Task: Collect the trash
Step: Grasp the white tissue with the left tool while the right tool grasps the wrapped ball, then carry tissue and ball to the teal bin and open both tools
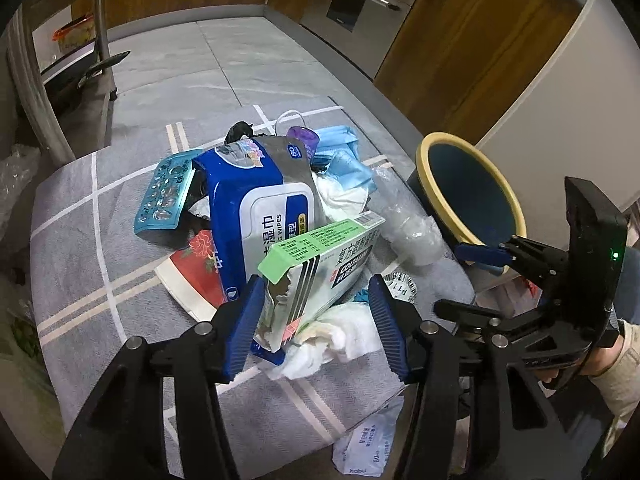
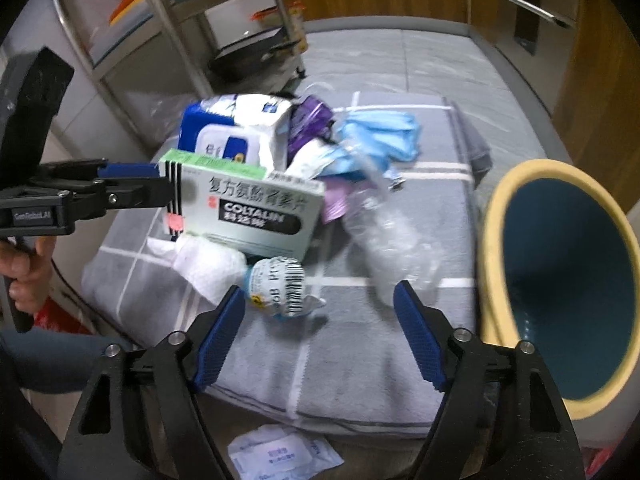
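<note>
A pile of trash lies on a grey checked cloth [image 1: 100, 240]. A green and white Coltalin medicine box [image 1: 320, 264] sits between the fingers of my left gripper [image 1: 316, 320], which is open around its near end; the left pad touches the box. The box also shows in the right wrist view [image 2: 256, 208]. My right gripper [image 2: 320, 340] is open and empty, just in front of a crumpled barcode wrapper [image 2: 280, 284]. A blue wet-wipes pack [image 1: 256, 196], blue face masks [image 1: 344, 152] and a crushed clear bottle [image 2: 384, 236] lie in the pile. A dark blue bin with a yellow rim [image 2: 560, 280] stands at the right.
A metal shelf rack [image 2: 168, 40] stands at the back left. Wooden cabinets [image 1: 460, 40] line the far side. A teal blister pack [image 1: 164, 196] and a red printed paper [image 1: 192, 264] lie at the pile's left. A white sachet [image 2: 280, 456] lies on the floor by the cloth's near edge.
</note>
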Demonstrator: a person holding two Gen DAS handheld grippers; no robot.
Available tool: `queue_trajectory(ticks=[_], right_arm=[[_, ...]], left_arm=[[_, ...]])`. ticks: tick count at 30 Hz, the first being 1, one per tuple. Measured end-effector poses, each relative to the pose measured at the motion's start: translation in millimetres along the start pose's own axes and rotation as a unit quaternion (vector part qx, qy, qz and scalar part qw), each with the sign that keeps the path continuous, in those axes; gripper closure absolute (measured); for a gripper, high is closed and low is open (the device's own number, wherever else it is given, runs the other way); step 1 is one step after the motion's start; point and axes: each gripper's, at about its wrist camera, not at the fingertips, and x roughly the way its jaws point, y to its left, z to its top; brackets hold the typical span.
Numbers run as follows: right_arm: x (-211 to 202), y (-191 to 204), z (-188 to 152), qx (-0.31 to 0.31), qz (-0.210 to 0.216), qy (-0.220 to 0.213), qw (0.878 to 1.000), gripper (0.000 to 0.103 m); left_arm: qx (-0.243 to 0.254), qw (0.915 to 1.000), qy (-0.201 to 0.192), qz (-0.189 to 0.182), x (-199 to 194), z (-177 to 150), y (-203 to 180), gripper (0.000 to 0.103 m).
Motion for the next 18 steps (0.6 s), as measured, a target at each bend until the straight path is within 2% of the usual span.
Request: queue_trajectory(ticks=[4, 8, 10, 11, 14, 18], right_arm=[[16.4, 6.8, 2.0, -0.002, 0.007, 0.014, 1.000, 0.034], [25.7, 12.8, -0.7, -0.009, 0.017, 0.027, 0.999, 0.042], [28.4, 16.2, -1.6, -0.015, 0.026, 0.030, 0.999, 0.055], [28.4, 18.0, -2.0, -0.019, 0.026, 0.029, 0.999, 0.056], [27.8, 18.9, -3.3, -0.022, 0.031, 0.028, 0.999, 0.063], [19.9, 16.2, -6.6, -0.019, 0.031, 0.022, 0.999, 0.064]], left_arm=[[0.007, 1.0000, 0.002, 0.005, 2.7, -0.8, -0.8, 0.049], [0.018, 0.9998, 0.003, 0.006, 3.7, -2.4, -3.9, 0.049], [0.022, 0.9998, 0.002, 0.005, 4.2, -2.8, -6.2, 0.050], [0.024, 0.9997, 0.002, 0.004, 3.9, -2.8, -7.2, 0.050], [0.029, 0.9996, 0.001, 0.003, 3.2, -2.4, -9.0, 0.053], [0.040, 0.9992, 0.002, 0.001, 3.2, -1.8, -12.8, 0.064]])
